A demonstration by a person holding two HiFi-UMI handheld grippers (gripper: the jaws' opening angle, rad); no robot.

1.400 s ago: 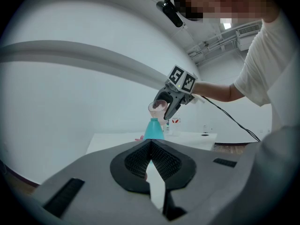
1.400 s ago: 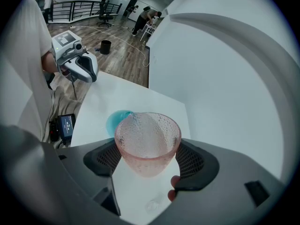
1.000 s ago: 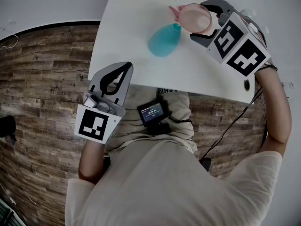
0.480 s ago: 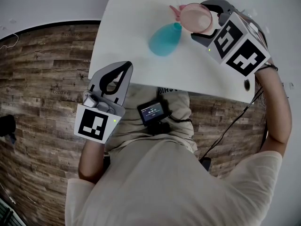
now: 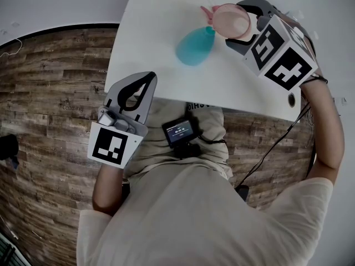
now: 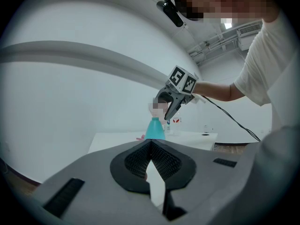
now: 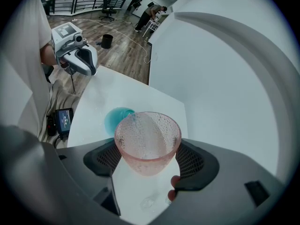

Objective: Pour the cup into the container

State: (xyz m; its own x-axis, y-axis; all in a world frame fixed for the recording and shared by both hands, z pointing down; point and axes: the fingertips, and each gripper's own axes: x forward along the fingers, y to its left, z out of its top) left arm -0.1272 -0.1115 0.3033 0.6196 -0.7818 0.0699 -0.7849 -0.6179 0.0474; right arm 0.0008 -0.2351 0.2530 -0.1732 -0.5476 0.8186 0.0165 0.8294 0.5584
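My right gripper [image 5: 237, 25] is shut on a pink textured cup [image 5: 231, 19] and holds it in the air over the white table [image 5: 161, 21]. The cup's mouth faces up toward the head camera. In the right gripper view the cup [image 7: 148, 140] sits between the pads of my right gripper [image 7: 149, 161], and droplets cling to its inner wall. A teal narrow-necked container [image 5: 194, 46] stands on the table just left of and below the cup; it also shows as the teal container [image 7: 119, 119]. My left gripper [image 5: 145, 83] is shut and empty at the table's near edge.
A small pink object [image 5: 207, 13] lies on the table behind the cup. A cable hole [image 5: 291, 100] is near the table's right corner, and a black cable [image 5: 272, 146] hangs below it. Wood floor [image 5: 50, 87] lies to the left. A small screen [image 5: 178, 131] hangs on the person's chest.
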